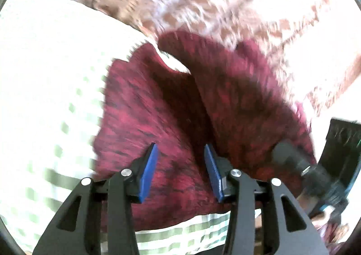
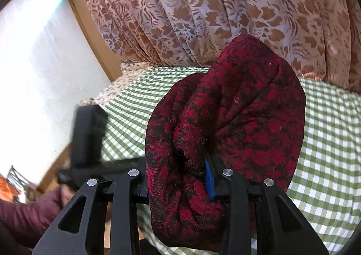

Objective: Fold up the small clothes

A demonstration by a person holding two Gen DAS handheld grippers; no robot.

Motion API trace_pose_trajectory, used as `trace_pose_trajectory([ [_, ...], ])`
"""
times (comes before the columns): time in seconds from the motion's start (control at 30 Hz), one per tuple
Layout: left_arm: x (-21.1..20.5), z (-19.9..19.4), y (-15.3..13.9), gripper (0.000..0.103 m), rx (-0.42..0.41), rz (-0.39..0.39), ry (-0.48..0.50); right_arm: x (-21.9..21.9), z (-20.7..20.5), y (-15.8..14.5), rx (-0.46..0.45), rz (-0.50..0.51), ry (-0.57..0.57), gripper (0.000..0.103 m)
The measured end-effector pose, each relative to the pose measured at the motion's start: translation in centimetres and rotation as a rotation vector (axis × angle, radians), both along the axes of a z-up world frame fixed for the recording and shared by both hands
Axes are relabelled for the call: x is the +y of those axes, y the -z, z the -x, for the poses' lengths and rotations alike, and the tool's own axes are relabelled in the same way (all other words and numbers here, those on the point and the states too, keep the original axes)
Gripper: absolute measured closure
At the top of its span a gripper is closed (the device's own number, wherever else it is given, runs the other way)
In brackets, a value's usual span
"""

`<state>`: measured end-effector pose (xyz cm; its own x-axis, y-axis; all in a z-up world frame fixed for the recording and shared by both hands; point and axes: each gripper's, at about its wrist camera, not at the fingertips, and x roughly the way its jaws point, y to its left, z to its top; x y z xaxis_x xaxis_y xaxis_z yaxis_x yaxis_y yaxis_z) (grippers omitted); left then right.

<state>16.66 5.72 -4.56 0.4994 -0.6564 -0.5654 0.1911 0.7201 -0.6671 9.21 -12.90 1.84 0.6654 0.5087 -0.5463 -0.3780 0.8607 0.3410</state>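
left gripper (image 1: 179,155): I'm hovering it just above the red-and-black cloth (image 1: 171,106); the blue pads (image 1: 147,173) are standing apart with nothing pinched between them, jaws released. This view is motion-blurred.
right gripper (image 2: 180,178): I'm clenching it on a bunched fold of the same cloth (image 2: 237,115). The fabric is wrapping over the left finger and hiding it; only a strip of the right blue pad (image 2: 209,180) is showing.
cloth: in the right wrist view it's bulging up in a lifted hump in front of my jaws, hanging off the grip. In the left wrist view the rest is lying spread on the table, with one fold rising toward the right.
table (image 2: 327,142): it's wearing a green-and-white checked cover; the cloth is sitting over the middle of it.
background: a floral curtain (image 2: 203,11) is hanging behind the table, with a white wall (image 2: 33,63) to the left.
person: a maroon sleeve (image 2: 24,216) is showing at the lower left of the right wrist view, beside the black body of my other gripper.
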Motion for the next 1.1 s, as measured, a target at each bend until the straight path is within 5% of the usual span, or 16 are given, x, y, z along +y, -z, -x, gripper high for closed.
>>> trace_pose_trajectory([
  [0.23,6.4,-1.4,-1.9,0.044,-0.013,0.181,-0.046,7.5,-1.4,2.0,-0.02,0.202,-0.017,0.07],
  [0.57,3.1,-6.1,-2.4,0.044,0.029,0.011,0.125,12.7,-0.7,5.5,-0.128,0.438,-0.042,0.069],
  [0.6,2.5,-6.4,-2.5,0.052,0.031,-0.006,0.143,12.7,-0.6,5.5,-0.135,0.443,-0.043,0.069],
  [0.63,1.4,-6.7,-2.5,0.056,0.029,-0.045,0.164,12.6,-0.5,5.5,-0.141,0.438,-0.044,0.068],
  [0.7,0.0,-6.8,-2.5,0.082,0.012,-0.14,0.166,12.5,-0.4,5.5,-0.15,0.43,-0.04,0.063],
  [0.8,-0.4,-6.7,-2.9,0.087,-0.005,-0.154,0.145,11.6,0.2,4.9,-0.162,0.378,-0.061,0.038],
  [0.9,-0.5,-6.2,-3.8,0.088,-0.034,-0.203,0.145,9.5,1.3,3.5,-0.141,0.262,-0.121,0.023],
  [1.1,0.5,-5.9,-4.7,0.088,-0.047,-0.247,0.138,1.7,3.9,0.5,-0.047,-0.04,-0.166,0.023],
])
